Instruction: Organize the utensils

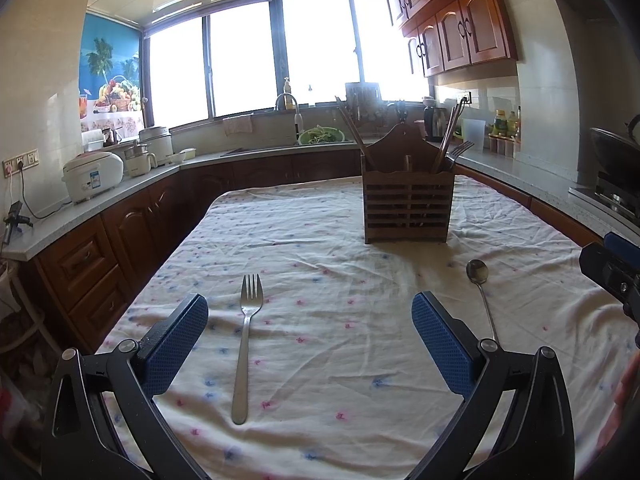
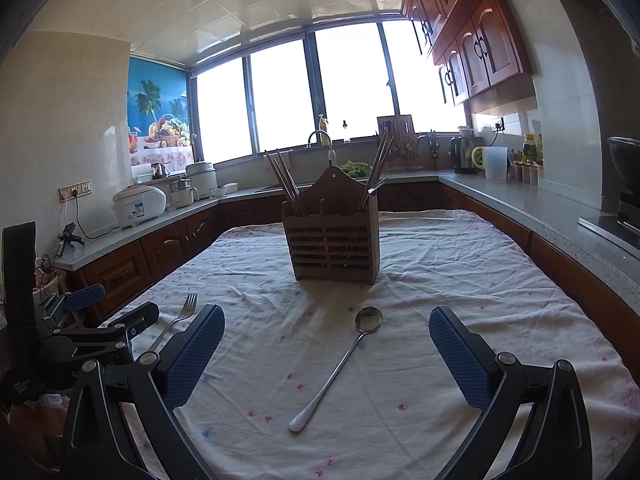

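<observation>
I have the left gripper [image 1: 310,338] and the right gripper [image 2: 326,344] both hovering low over the bench [image 1: 320,440], each with its fingers spread wide and nothing between the pads. The bench wears a wrinkled white cloth [image 2: 460,280] with small pink and blue marks. Ahead of my fingers the cloth runs on to the far edge, where dark wood cabinets and a grey counter [image 2: 520,204] wrap around on both sides and the back. Between the fingers and the wooden holder [image 1: 408,212] the cloth is open, with only loose folds.

One fork [image 1: 246,340] lies flat between my left fingers, nearer the left pad [image 1: 176,348], tines pointing away from me and the handle end reaching back toward the gripper body. One spoon [image 2: 340,364] lies between my right fingers, slanted, its bowl ahead and its handle tip back toward me and to the left. From the left wrist view the spoon sits just outside the right pad.

The holder stands upright beyond both sets of fingers, ahead of the right fingers and off to the right of the left ones. It carries two bunches of chopsticks [image 2: 286,184], one at each end, and one more fork [image 1: 460,150] at the right end. I cannot count the single sticks.
</observation>
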`<state>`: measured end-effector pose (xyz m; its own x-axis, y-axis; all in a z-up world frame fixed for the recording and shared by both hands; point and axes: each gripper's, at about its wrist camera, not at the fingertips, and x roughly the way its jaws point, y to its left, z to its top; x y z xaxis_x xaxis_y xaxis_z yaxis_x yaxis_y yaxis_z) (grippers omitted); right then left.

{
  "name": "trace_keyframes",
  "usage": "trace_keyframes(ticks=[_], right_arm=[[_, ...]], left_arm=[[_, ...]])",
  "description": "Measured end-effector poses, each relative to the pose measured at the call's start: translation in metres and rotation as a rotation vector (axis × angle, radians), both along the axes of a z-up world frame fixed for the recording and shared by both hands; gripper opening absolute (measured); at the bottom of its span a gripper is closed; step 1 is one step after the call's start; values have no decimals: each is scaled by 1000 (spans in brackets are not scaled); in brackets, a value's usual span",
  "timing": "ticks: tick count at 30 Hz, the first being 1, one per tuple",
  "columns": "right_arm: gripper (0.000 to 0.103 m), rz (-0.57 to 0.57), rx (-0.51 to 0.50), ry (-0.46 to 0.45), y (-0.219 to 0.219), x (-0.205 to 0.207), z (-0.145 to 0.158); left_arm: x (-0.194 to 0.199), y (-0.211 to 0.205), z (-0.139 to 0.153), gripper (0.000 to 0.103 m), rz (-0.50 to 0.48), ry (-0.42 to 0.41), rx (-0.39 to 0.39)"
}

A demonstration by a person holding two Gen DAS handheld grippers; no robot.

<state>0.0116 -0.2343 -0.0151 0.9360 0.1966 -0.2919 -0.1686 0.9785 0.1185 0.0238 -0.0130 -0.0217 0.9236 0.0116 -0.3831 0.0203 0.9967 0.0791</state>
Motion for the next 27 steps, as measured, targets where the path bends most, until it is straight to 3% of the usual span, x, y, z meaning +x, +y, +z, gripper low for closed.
trace_keyframes(ticks=[27], right_arm=[[103, 3, 18, 40, -3, 11, -3]], left_arm=[[11, 0, -2, 103, -13, 18, -6]])
